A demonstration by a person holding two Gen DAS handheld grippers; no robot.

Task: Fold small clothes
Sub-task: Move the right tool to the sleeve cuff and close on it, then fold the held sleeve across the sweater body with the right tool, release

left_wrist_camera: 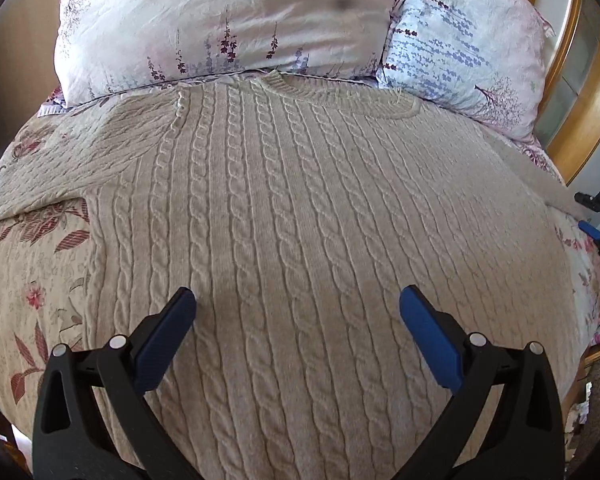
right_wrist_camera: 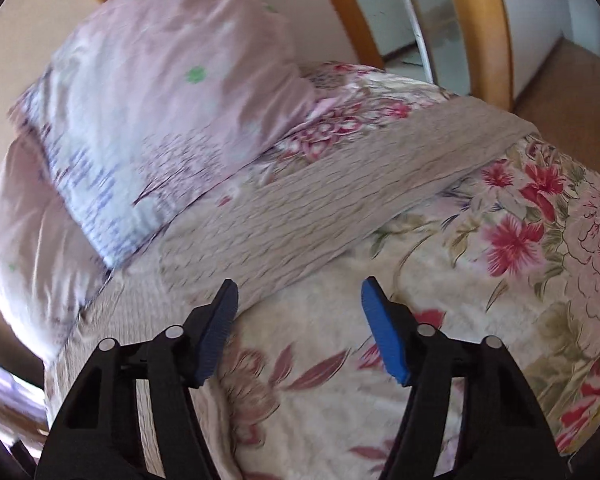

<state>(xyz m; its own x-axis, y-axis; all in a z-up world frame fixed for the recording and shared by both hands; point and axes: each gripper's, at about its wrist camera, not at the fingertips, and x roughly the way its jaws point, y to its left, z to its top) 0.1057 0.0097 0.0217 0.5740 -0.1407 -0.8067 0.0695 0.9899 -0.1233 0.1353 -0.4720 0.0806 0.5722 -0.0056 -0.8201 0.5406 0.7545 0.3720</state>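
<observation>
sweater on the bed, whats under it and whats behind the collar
The cable-knit sweater lies flat on a floral bedspread, which shows around its edges. Behind the collar, two pillows lean. What the bedspread looks like beneath the sweater is covered.

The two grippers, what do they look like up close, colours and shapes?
Both look alike. The left gripper has two black plastic arms with triangular cut-outs and round silver pin heads at the joints, ending in flat blue ribbed pads. The right gripper has the same black frame, silver pins and blue pads. No cables, markings or sleeves show.
</observation>
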